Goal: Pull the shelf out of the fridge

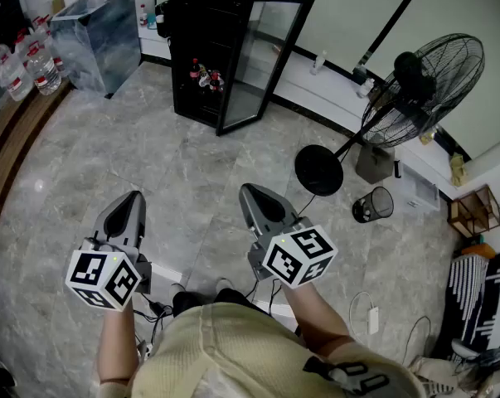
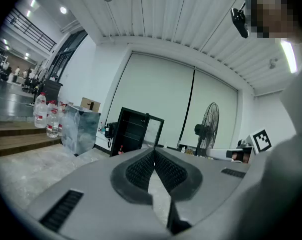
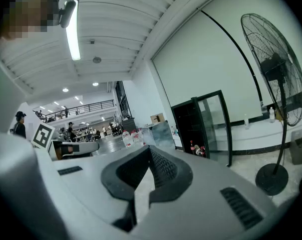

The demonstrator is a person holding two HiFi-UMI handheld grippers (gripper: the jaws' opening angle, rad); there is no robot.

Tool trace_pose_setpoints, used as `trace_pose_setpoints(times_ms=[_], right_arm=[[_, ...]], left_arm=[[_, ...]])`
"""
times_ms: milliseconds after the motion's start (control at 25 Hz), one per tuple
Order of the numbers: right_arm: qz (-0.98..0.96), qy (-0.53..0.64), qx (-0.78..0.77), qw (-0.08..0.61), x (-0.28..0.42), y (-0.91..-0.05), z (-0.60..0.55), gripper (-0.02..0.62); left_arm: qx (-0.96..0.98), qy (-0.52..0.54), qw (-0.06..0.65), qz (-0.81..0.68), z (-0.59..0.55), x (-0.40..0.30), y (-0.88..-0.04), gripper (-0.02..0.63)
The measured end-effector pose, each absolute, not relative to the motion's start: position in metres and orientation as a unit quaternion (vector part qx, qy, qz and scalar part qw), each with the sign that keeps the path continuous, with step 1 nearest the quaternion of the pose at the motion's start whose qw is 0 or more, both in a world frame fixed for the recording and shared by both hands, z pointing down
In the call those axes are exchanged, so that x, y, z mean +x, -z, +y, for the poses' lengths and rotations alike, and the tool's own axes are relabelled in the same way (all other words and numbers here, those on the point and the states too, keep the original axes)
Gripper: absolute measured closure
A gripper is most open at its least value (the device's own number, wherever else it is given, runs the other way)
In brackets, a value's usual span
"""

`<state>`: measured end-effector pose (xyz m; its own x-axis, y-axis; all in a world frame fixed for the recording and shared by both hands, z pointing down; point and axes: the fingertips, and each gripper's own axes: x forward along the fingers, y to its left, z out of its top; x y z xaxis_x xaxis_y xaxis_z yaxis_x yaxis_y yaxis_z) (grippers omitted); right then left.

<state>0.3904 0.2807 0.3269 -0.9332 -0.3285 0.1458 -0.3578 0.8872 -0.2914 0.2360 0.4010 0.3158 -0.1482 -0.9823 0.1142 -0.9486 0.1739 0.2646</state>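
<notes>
Nearest the lens is the person's pale shirt [image 1: 233, 347], filling the bottom edge of the head view. Just beyond it on the left, the left gripper [image 1: 133, 197] is held out over the grey stone floor [image 1: 175, 164]. Its own view shows its jaws pressed together along their ribbed pads, with nothing between them. To its right, the right gripper [image 1: 249, 191] points the same way, roughly level. Its jaws are likewise closed tight on nothing, tip against tip. The two grippers sit side by side but apart, and neither touches anything. Farther off, starting at the left edge, a cluster of water bottles [image 1: 26, 65] stands on a raised wooden step. Next to them is a shiny metal box [image 1: 96, 36] on the floor. Right of the box stands the black fridge [image 1: 204, 40], well apart from both grippers, with its glass door [image 1: 262, 56] swung open toward the right. A shelf [image 2: 132, 124] shows only as a thin pale line across the dark inside, still in place within the cabinet. A few small bottles [image 1: 205, 75] sit near the bottom. Right of the door is a large black fan [image 1: 432, 77] on a tilted pole with a round base. A mesh wastebasket [image 1: 372, 204] stands just beside that base, and a small wooden rack [image 1: 475, 210] is near the right edge.
</notes>
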Motion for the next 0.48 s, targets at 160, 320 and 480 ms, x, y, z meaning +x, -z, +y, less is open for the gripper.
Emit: trace_pose_setpoints(times_ms=[160,320,480], right_arm=[[-0.969,-0.164,0.175,0.054,0.394,-0.334,0.276,0.58],[-0.967,-0.184,0.17,0.044,0.395,-0.337,0.267,0.578],[-0.966,-0.193,0.164,0.048,0.4,-0.345,0.26,0.578]], left_arm=[[0.639,0.061,0.137,-0.754,0.397,0.242,-0.324,0.589],[0.634,0.071,0.144,-0.756,0.389,0.243,-0.329,0.589],[0.626,0.077,0.155,-0.76,0.381,0.251,-0.339,0.59]])
